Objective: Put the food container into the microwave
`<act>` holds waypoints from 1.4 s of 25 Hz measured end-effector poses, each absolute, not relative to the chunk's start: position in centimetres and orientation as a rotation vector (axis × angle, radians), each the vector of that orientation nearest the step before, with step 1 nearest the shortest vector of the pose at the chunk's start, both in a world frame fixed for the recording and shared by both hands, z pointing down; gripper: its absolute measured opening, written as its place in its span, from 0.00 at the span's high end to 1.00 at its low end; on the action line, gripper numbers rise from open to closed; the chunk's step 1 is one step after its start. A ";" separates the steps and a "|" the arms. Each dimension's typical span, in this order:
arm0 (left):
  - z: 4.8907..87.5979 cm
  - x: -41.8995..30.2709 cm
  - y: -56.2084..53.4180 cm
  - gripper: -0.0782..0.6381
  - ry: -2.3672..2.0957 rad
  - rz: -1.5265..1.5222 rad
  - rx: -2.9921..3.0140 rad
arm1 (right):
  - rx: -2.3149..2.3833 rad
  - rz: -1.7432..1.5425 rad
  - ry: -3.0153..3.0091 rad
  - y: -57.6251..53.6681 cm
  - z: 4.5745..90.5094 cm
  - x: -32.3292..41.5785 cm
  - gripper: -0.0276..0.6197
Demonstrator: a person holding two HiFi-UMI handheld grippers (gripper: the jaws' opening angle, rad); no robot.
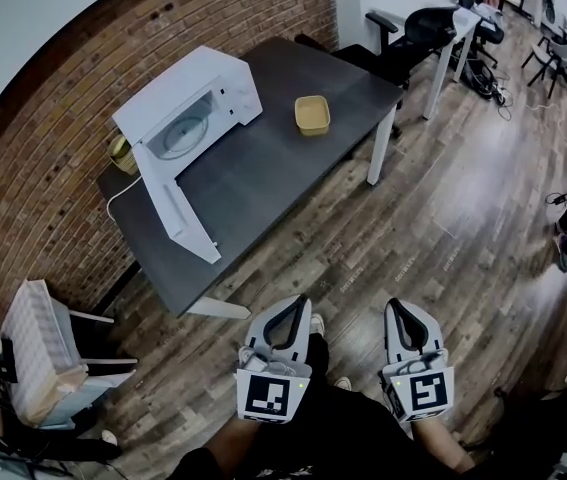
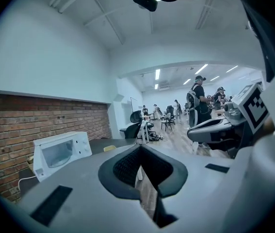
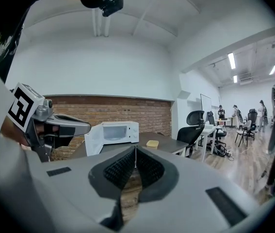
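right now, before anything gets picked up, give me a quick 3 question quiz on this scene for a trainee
1. True or false: the door of the microwave stands open.
2. Where is the food container?
A. inside the microwave
B. on the dark table, to the right of the microwave in the head view
C. held in a hand-held gripper
3. Fill the gap: the left hand-held gripper and the right hand-held gripper each have their jaws ____, with nothing between them.

Key: 1 true; 2 B; 3 shut
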State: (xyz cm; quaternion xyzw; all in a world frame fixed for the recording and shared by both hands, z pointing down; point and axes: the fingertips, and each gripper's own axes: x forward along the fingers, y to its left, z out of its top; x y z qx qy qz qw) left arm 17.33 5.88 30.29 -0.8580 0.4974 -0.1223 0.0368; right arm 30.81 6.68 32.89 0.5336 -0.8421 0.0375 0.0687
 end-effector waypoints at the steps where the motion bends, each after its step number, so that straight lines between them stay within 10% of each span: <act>1: 30.1 16.8 5.3 0.88 1.534 -0.371 -2.630 | 1.601 0.111 -2.535 6.0 32.7 30.4 0.86; 35: 31.8 6.5 -12.4 0.88 1.558 -0.156 -2.734 | 1.605 -0.020 -2.392 -9.6 30.4 21.3 0.86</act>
